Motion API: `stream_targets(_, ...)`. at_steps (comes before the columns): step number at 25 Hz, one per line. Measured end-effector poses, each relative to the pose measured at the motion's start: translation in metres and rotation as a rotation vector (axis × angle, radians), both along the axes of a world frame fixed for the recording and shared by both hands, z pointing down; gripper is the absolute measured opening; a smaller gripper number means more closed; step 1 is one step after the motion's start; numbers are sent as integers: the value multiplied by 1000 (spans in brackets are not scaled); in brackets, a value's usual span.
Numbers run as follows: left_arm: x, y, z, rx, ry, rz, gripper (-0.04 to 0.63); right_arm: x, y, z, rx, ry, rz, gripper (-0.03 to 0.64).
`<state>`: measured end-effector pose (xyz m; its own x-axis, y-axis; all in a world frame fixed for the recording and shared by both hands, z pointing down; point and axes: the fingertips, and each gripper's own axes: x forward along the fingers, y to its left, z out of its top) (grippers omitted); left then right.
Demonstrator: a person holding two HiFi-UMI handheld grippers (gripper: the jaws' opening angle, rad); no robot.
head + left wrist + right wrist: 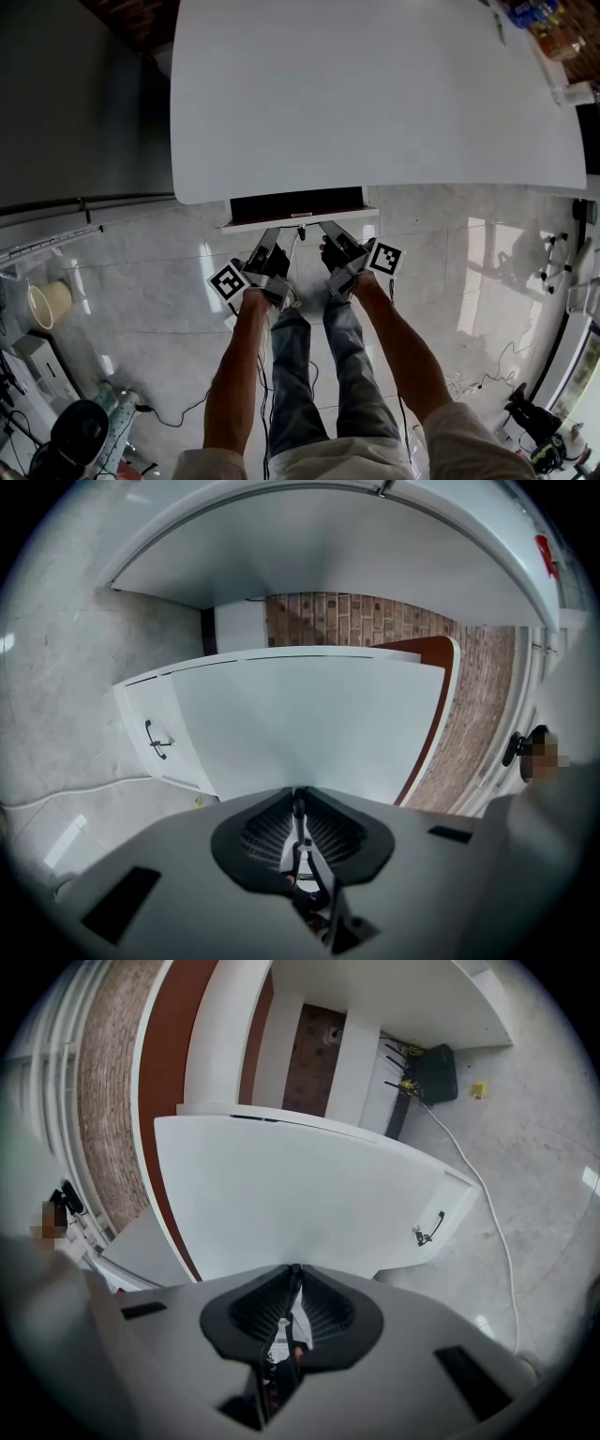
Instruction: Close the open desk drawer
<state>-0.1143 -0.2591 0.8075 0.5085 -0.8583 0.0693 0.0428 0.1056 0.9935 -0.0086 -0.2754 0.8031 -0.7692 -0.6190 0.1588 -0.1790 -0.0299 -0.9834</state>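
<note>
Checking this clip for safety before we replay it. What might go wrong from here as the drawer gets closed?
An uneven push by the left gripper and right gripper could skew the open drawer so it jams. A tip might also snag the small handle on its front, between them.

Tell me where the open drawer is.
Head view, centre: the drawer juts from under the white desk's near edge, directly ahead of the left gripper and right gripper.

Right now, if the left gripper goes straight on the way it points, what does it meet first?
Probably the drawer's white face, away from its handle. The left gripper looks close, though depth is unclear.
</note>
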Motion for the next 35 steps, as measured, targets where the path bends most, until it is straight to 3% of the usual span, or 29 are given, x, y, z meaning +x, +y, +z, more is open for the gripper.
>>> stream_targets(14,-5,-37,2,-16,-36,-22,54,-1,-37,4,5,76,-6,55)
stream_targets(18,-15,-71,12,-20,-137,14,54,-6,-69,10,-12,105,7,55)
stream_targets(21,-17,-103,14,-31,-172,35,54,-8,-99,14,-43,105,49,55)
stream_targets(30,-19,-131,5,-60,-202,39,54,-9,-126,11,-42,171,39,57)
stream_targets(35,-19,-132,5,-53,-184,23,54,-8,-126,10,-37,157,52,57)
